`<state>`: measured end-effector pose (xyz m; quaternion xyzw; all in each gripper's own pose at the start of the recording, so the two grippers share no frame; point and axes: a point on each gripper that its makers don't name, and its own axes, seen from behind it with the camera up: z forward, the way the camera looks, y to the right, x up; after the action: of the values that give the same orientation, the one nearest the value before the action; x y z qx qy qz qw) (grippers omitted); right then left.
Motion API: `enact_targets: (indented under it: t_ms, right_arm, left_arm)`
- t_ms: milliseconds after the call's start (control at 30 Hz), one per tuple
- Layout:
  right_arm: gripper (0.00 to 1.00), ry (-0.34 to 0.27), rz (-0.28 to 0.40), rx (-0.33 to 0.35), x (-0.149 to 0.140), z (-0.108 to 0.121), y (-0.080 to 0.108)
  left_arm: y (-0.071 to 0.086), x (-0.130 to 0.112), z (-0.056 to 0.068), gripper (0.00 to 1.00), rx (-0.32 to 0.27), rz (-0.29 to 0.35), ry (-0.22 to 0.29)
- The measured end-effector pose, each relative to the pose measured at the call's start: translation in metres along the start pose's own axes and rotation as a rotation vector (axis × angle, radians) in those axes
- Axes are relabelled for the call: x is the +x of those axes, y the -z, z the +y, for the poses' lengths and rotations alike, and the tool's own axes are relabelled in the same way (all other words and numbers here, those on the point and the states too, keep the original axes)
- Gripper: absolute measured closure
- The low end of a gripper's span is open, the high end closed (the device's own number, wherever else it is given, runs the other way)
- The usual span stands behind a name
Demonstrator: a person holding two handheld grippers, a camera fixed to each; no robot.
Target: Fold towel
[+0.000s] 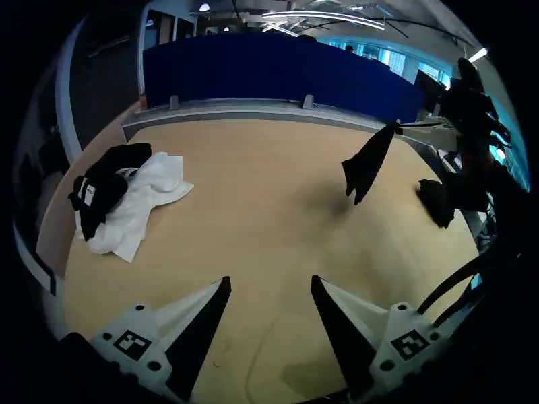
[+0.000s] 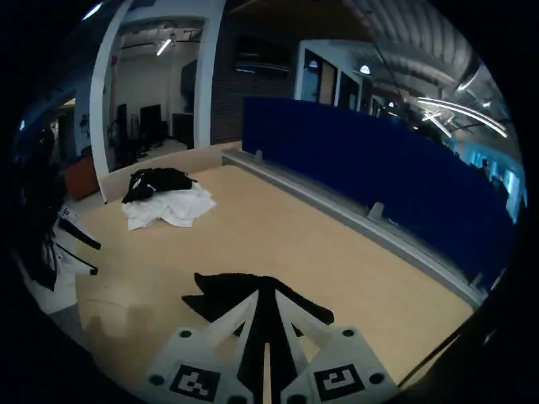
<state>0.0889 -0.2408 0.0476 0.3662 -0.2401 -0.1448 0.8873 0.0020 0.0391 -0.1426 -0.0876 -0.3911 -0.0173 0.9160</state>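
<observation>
black towel (image 2: 215, 289), lower centre of the right gripper view, pinched between the right gripper (image 2: 267, 296) fingers. soft, light, limp: likely to sag. left gripper (image 1: 270, 281) fingers spread, empty; take a free corner.

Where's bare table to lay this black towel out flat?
Widest bare patch: mid table, between the cloth pile and the hanging black towel, back to the blue partition. The strip ahead of the left gripper is bare too. Crowded: the pile's side, and the edge beyond the towel, where a dark item sits.
</observation>
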Motion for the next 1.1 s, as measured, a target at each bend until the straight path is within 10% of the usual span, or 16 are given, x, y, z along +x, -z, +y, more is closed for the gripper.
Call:
enact_targets:
  t_ms: [1100]
  right_arm:
    - [0.97,-0.069,-0.124,-0.280,-0.091,0.241,0.129]
  left_arm:
    - [-0.012,0.002,0.024,0.12,-0.001,-0.042,-0.034]
